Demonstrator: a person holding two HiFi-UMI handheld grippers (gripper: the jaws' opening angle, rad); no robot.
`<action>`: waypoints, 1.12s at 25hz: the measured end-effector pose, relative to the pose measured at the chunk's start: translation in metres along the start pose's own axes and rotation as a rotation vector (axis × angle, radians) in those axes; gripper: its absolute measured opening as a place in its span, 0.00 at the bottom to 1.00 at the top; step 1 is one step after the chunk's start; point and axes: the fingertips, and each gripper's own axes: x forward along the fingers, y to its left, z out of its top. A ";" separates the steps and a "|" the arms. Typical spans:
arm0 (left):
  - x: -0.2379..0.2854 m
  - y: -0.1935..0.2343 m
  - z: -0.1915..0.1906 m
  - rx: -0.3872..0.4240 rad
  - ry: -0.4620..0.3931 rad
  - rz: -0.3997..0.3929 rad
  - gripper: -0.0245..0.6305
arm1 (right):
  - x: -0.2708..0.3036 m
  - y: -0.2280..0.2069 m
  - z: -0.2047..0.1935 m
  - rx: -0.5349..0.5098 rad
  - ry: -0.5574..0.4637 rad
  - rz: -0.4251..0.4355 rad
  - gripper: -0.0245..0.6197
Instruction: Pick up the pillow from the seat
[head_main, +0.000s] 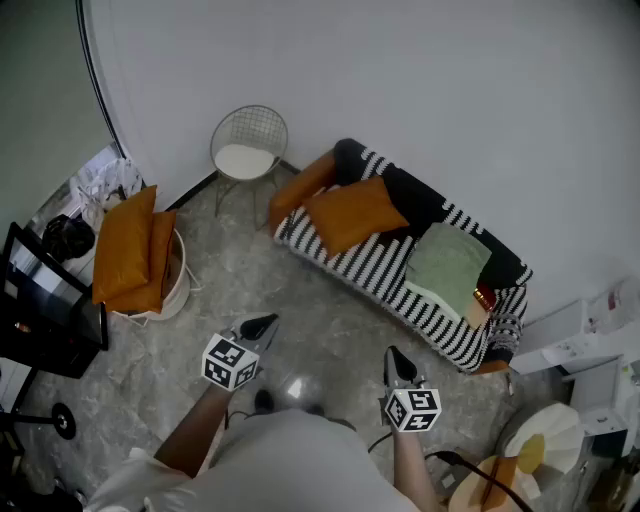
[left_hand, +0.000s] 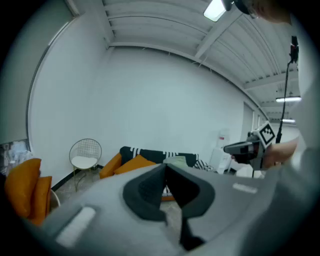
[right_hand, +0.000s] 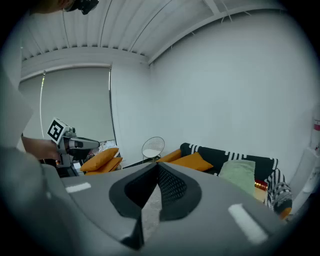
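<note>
My left gripper (head_main: 262, 327) is fully closed and empty, well apart from the orange pillow (head_main: 352, 213) lying far ahead on the sofa (head_main: 400, 285) seat; my right gripper (head_main: 395, 358) is likewise closed and empty. I judge this the approach step: next, advance to the sofa and open the jaws.

Left gripper (left_hand: 165, 168): I see my jaws pressed together, nothing in them | past them: striped sofa (left_hand: 152, 153) with an orange pillow (left_hand: 136, 164) on its seat | left: wire chair (left_hand: 85, 153) by the white wall | far right: right gripper (left_hand: 230, 148), held up.
</note>
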 end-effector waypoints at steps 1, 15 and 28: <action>-0.001 -0.002 0.000 0.000 0.000 -0.001 0.04 | -0.002 0.000 0.000 0.000 0.001 -0.001 0.05; -0.017 0.002 -0.009 -0.010 0.005 -0.014 0.04 | -0.004 0.018 0.000 0.015 -0.013 -0.015 0.05; -0.038 0.036 -0.023 -0.013 0.026 -0.037 0.04 | 0.024 0.054 -0.021 0.040 0.045 -0.045 0.05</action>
